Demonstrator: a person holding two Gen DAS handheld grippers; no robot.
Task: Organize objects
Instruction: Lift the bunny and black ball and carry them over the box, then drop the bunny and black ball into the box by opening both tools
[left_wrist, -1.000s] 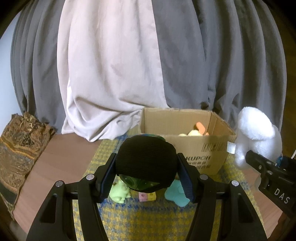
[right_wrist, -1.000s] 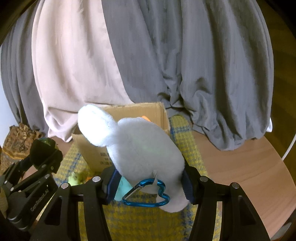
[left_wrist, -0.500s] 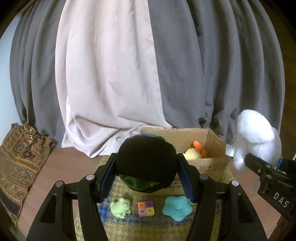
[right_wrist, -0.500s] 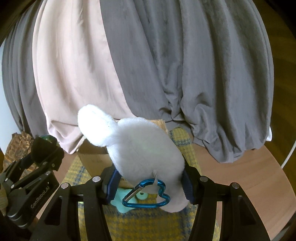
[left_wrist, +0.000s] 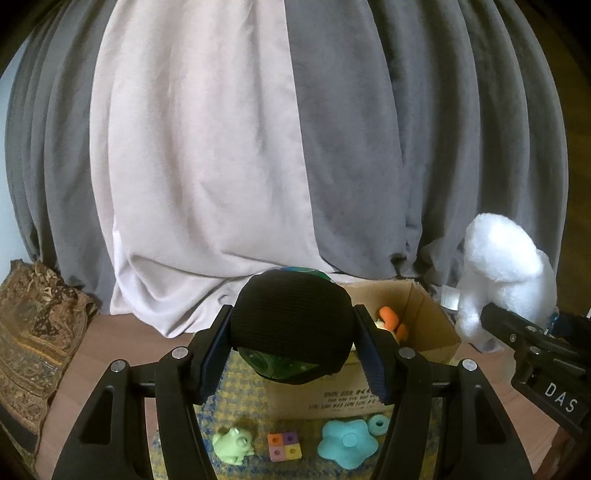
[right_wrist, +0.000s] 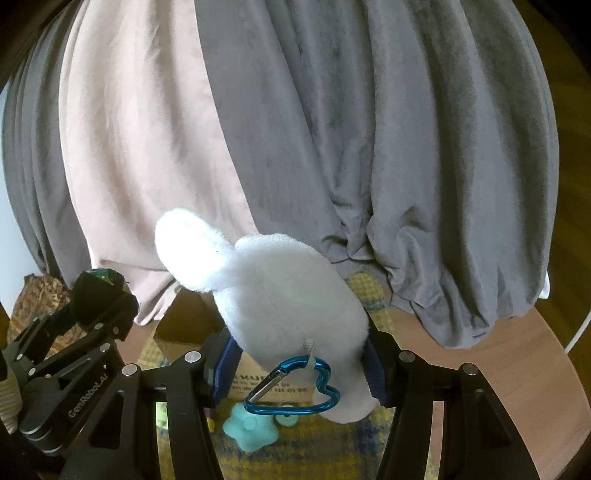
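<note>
You had left gripper (left_wrist: 291, 350) clamped on black-wrapped ball (left_wrist: 291, 321), right gripper (right_wrist: 297, 365) clamped on white plush (right_wrist: 288, 302); both held above cardboard box (left_wrist: 424, 317), probably for dropping in.

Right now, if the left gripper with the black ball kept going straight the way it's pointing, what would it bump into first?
Probably the cardboard box, right behind the black ball that the left gripper holds. Depth is hard to judge, so it might pass over the rim and reach the curtain.

Grey and pale curtains (left_wrist: 280, 147) behind; patterned cloth (left_wrist: 33, 332) left.
</note>
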